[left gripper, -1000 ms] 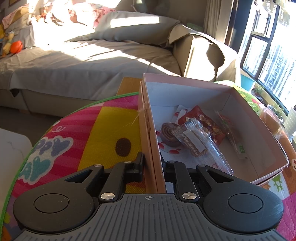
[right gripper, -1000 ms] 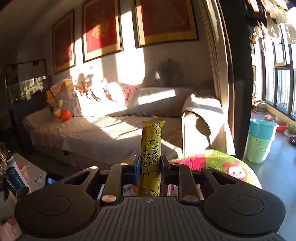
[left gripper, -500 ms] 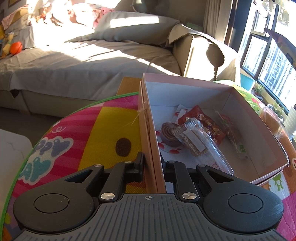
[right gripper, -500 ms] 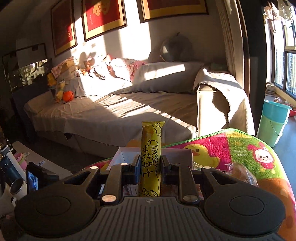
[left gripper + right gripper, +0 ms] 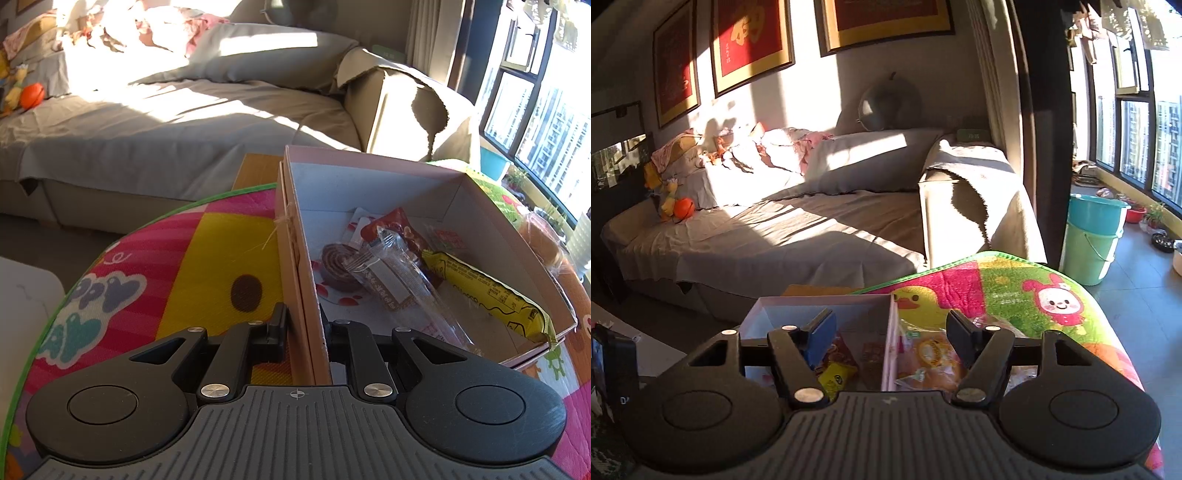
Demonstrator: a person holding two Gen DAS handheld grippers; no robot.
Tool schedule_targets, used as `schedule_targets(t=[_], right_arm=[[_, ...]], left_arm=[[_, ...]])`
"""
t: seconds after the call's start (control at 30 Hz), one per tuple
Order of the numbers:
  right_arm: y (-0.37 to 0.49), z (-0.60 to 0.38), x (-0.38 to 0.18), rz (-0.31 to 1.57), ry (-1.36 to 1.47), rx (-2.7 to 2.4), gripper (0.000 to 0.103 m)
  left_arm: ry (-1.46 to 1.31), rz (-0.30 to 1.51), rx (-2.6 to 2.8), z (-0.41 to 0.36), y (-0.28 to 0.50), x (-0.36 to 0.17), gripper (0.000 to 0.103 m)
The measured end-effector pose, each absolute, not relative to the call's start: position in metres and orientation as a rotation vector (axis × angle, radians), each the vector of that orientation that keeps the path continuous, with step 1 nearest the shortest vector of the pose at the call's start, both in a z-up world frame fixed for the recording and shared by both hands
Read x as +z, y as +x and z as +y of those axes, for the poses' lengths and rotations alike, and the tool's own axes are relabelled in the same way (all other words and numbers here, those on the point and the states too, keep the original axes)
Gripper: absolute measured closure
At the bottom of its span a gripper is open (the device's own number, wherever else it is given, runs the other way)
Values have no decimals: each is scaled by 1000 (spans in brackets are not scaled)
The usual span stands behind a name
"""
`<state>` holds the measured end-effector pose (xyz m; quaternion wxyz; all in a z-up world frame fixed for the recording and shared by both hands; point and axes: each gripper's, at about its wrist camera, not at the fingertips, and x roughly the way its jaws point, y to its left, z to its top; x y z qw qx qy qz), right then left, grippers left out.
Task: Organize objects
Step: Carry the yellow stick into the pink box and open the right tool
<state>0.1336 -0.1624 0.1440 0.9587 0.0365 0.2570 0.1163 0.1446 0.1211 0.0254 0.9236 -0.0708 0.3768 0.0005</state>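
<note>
Yellow snack stick [image 5: 487,291] lies in pink box [image 5: 369,162], lettering unreadable.

Yellow snack stick [image 5: 484,291], pink box [image 5: 369,162].

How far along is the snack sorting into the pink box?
Done: several snack packets lie in the pink box, the yellow cheese stick among them. In hand: the left gripper clamps the box's side wall; the right gripper holds nothing, its jaws having just opened. Left: the bagged bread lies on the mat beside the box.
</note>
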Motion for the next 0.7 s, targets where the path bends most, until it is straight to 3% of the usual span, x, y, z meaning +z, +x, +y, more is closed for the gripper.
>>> schedule_targets(t=[0.17,0.43,0.57,0.7], right_arm=[[132,-186,124,582,118,217,37],[98,-114,103,600,-62,509,37],[99,-80,95,590,-195,524,54],[118,-66,80,553,-318,345,55]], left_arm=[[-146,773,4,121,145,25,88],[-144,774,4,122,145,24,88],[-142,775,4,123,145,23,88],[-138,776,6,123,145,22,88]])
